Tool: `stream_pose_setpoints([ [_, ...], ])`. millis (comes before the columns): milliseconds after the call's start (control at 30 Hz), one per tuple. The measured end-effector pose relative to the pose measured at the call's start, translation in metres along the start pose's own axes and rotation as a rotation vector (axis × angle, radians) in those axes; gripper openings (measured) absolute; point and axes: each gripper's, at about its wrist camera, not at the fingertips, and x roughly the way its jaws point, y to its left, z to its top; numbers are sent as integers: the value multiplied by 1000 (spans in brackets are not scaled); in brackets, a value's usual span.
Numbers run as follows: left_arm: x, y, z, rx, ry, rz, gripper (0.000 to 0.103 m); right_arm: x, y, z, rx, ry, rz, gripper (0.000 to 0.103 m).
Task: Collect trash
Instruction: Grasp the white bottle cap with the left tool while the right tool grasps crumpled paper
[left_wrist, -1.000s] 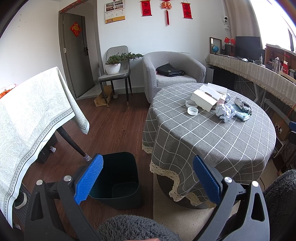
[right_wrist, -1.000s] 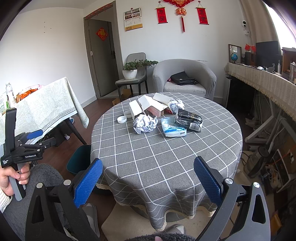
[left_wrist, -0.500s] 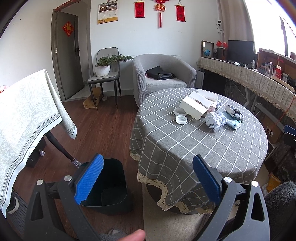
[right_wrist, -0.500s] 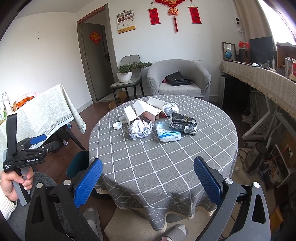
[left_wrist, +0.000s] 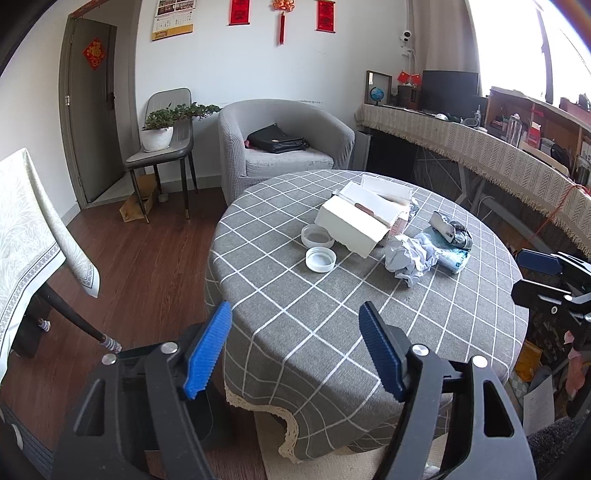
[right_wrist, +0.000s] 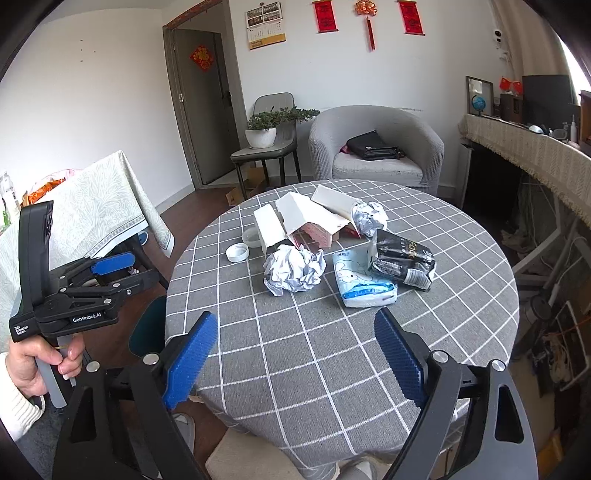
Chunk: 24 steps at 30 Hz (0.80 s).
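Grey white-checked tablecloth (right_wrist: 332, 350); white crumpled paper ball (right_wrist: 293, 271); black foil packet (right_wrist: 402, 260); blue ribbed gripper pads (right_wrist: 190, 360).

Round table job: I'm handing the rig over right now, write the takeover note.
Left gripper: open, empty, above the near left edge of the round table.
Right gripper: open, empty, over the near edge, facing the trash.
Trash, all on the table: crumpled paper ball, second paper ball, blue-white wrapper, black packet, open white carton, white lid, small clear cup.
Dark bin: on the floor left of the table, mostly hidden.
Done: nothing picked up. Left: everything; the near paper ball looks easiest first.
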Motion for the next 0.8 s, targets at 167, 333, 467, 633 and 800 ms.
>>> stream_pose_setpoints([
  [167, 33, 1, 13, 27, 33, -9, 63, 32, 5, 8, -8, 30, 13, 81],
  [333, 62, -1, 23, 28, 63, -57, 59, 61, 6, 13, -16, 53, 19, 78],
  [467, 83, -8, 30, 57, 88, -64, 54, 78, 5, 22, -20, 64, 18, 76],
  [633, 102, -12, 35, 56, 114, -79, 42, 87, 5, 27, -32, 75, 0, 70],
  [800, 111, -16, 34, 72, 110, -80, 35, 96, 2, 29, -24, 93, -9, 67],
])
